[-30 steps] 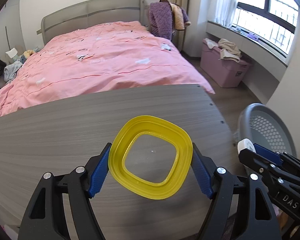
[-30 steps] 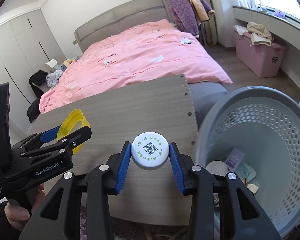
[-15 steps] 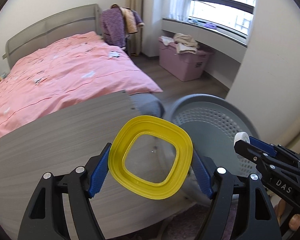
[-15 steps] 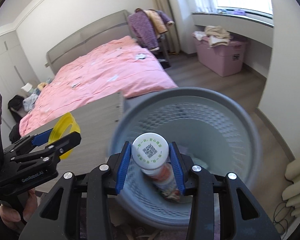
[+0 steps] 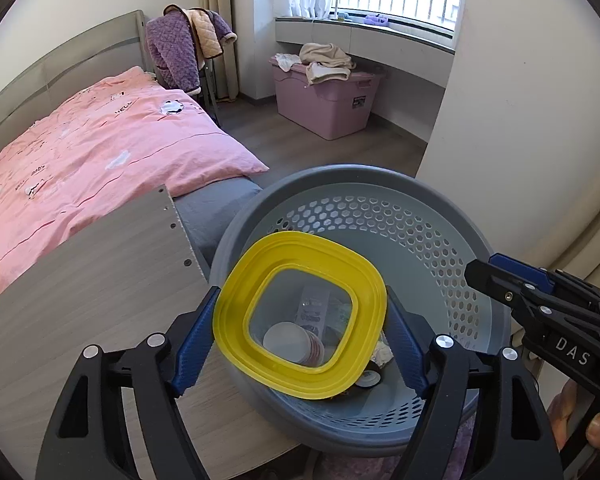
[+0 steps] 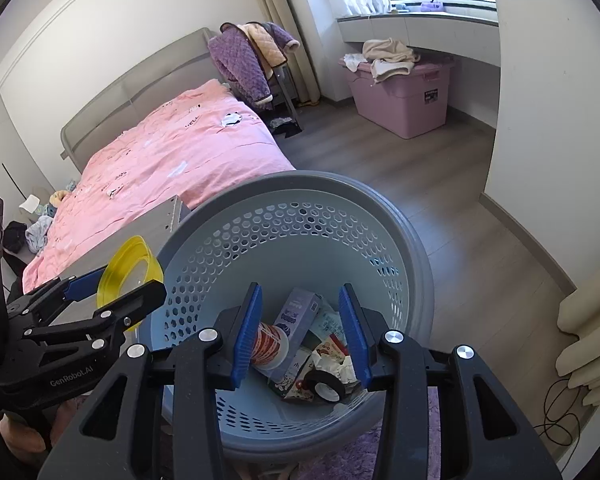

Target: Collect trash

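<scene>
Over the basket [image 5: 452, 216] I have both tongs in position. My left tongs [image 5: 300, 322] are clamped on the yellow lid [image 5: 236, 300], one blue pad on each side, and the lid hangs above the basket's near-left rim, partly over the tabletop [image 5: 80, 280] edge. My right tongs [image 6: 302, 330] stand apart with nothing between them, poised above the basket's open mouth. Below them lie a cup [image 6: 270, 344], a carton [image 6: 296, 314], a tape roll [image 6: 326, 388] and crumpled wrappers.

The step in hand, as I judge it, is dropping the lid. From the right camera the lid [image 6: 128, 268] sits just beside the rim rather than squarely over the opening, so I would carry it further toward the basket's centre before letting go. A flat lid released at the rim could glance off and land on the tabletop or the floor. Tipping it slightly toward the centre should help it slide in cleanly. I would also keep my right tongs clear of its path, since they sit close on that side. Then I would open the left tongs fully in one motion, so neither pad drags the lid sideways.
</scene>
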A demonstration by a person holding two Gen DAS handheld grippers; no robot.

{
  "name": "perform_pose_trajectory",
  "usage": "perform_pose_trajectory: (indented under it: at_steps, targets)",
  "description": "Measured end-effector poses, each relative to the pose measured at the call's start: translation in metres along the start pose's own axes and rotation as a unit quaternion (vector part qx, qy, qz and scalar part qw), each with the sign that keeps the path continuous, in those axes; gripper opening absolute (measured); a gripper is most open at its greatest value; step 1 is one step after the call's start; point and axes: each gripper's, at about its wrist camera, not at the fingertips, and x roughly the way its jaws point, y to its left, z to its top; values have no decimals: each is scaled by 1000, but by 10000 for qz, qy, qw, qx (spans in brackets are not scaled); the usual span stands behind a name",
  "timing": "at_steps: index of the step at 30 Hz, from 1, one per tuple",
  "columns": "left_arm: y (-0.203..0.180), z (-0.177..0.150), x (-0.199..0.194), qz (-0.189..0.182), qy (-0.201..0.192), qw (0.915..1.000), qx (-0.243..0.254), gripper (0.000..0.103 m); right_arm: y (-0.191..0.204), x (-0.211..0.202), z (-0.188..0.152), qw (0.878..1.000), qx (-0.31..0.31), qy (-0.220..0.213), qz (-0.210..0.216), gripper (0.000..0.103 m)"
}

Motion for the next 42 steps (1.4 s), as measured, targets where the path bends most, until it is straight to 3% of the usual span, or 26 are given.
perform_pose_trajectory:
  at_steps: [2, 6, 22, 42]
  targets:
    - [0, 0, 3, 31, 45, 10000, 31, 75, -2, -1, 0, 10000, 36, 1, 20, 41]
    - [0, 0, 8, 88, 128, 9999, 9, 80, -7, -3, 0, 9999, 107, -67, 23, 52]
    - [5, -5, 3, 318, 107, 9994, -113, 80, -8, -2, -6, 9999, 127, -10, 103, 53]
    - [11, -4, 0, 419, 134, 9988, -221, 82, -3, -2, -4, 9999, 83, -39, 93, 67]
